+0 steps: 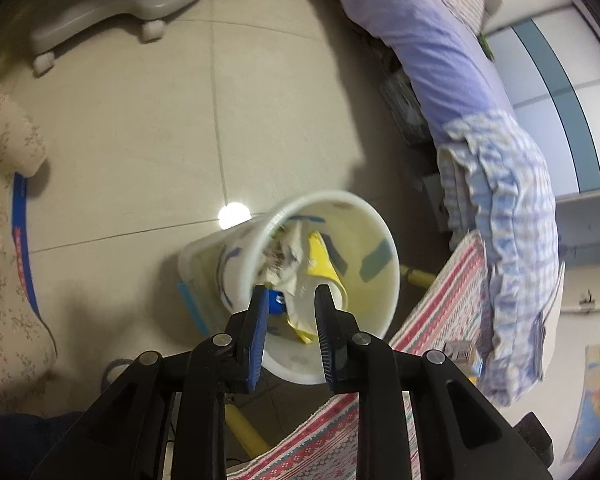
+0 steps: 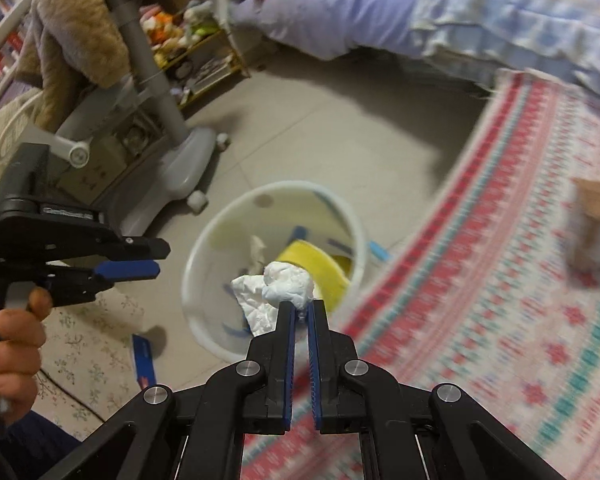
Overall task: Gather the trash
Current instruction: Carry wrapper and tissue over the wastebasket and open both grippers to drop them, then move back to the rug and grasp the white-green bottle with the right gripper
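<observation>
A white round trash bin (image 2: pixel 204 248) stands on the tiled floor and holds crumpled paper and a yellow wrapper (image 2: pixel 320 264). My right gripper (image 2: pixel 302 308) is shut on a crumpled white tissue (image 2: pixel 288 284) and holds it above the bin's opening. The left gripper shows at the left of the right wrist view (image 2: pixel 140 260), beside the bin, held in a hand. In the left wrist view the left gripper (image 1: pixel 290 294) is open and empty, its fingers in front of the bin's mouth (image 1: pixel 380 248), with paper and the yellow wrapper (image 1: pixel 320 256) inside.
A red patterned rug (image 2: pixel 500 280) lies right of the bin. A bed with purple bedding (image 2: pixel 380 8) is at the back. A grey wheeled chair base (image 2: pixel 180 160) stands left of the bin. A floral cushion (image 2: pixel 84 344) and a blue card (image 2: pixel 144 360) lie near left.
</observation>
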`<action>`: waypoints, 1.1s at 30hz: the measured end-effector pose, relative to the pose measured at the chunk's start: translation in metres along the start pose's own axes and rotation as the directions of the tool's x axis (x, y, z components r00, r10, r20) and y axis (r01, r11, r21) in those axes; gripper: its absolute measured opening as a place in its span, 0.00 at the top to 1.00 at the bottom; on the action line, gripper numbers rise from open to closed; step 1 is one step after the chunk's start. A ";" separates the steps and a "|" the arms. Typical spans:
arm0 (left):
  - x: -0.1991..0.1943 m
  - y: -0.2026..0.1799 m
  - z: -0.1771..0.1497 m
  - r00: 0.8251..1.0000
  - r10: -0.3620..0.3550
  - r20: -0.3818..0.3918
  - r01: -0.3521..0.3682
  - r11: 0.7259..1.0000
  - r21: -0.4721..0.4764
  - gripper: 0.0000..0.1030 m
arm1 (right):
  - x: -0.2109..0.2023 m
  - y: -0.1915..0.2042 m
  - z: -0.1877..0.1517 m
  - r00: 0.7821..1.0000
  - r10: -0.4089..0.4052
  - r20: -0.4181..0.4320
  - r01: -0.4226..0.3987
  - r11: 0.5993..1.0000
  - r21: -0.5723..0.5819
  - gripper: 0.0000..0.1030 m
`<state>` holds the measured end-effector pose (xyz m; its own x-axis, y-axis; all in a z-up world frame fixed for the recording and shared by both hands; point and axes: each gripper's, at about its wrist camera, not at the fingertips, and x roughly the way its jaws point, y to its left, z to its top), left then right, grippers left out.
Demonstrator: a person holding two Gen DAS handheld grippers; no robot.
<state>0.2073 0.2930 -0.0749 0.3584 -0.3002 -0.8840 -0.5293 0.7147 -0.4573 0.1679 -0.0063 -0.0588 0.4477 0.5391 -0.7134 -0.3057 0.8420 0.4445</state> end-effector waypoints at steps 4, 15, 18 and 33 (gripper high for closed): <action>-0.001 0.016 0.002 1.000 0.016 -0.011 -0.017 0.997 -0.081 0.75 | 0.031 0.022 0.013 0.999 0.015 -0.032 -0.016 1.000 -0.025 0.93; -0.037 0.022 -0.009 0.980 0.130 0.148 -0.104 0.980 -0.172 0.76 | 0.054 0.022 0.011 0.996 -0.038 -0.076 0.038 0.999 0.001 0.72; -0.069 0.003 -0.025 0.945 0.167 0.282 -0.134 0.982 -0.130 0.76 | 0.033 0.009 0.006 0.997 -0.042 -0.067 0.044 0.999 0.027 0.71; -0.062 -0.132 -0.158 0.983 0.009 0.185 -0.084 0.913 0.400 0.56 | -0.147 -0.099 -0.029 0.971 -0.239 0.029 0.232 0.961 0.153 0.55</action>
<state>0.1331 0.1171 0.0249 0.4902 -0.1716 -0.8546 -0.2053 0.9301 -0.3045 0.1079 -0.1690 -0.0139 0.5316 0.3226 -0.7831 -0.0612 0.9368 0.3444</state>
